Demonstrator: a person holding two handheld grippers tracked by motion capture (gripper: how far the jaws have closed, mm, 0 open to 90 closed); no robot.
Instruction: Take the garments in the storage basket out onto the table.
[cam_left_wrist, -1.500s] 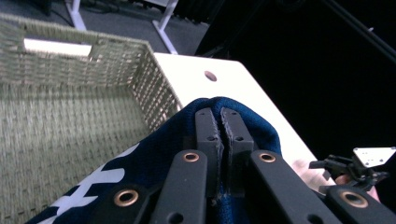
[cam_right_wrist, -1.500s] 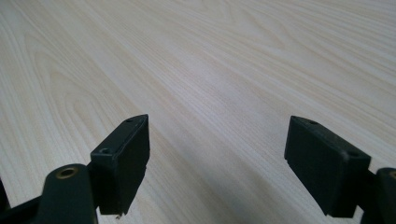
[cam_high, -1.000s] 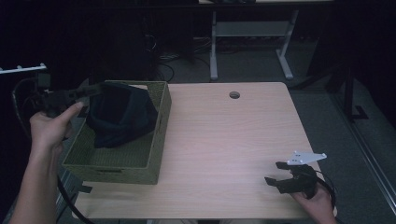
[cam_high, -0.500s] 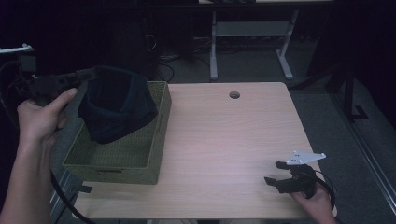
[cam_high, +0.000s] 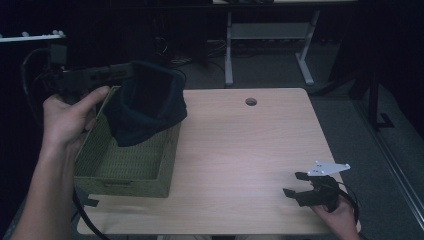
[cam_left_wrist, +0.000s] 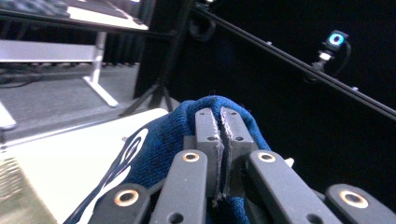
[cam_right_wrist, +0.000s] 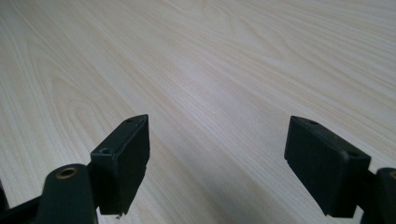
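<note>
Our left gripper (cam_high: 125, 72), jaws clamped on the dark cloth (cam_high: 145, 107), has lifted it up out of the basket (cam_high: 125, 172) at the table's left edge. Now it hangs above. Our right gripper (cam_high: 300, 185) waits open near the front right corner.

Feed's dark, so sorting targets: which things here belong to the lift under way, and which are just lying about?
In the job:
dark blue cloth
green woven basket
left gripper, shut on the cloth

Just about:
right gripper, open over the table
white desk frame behind
</note>
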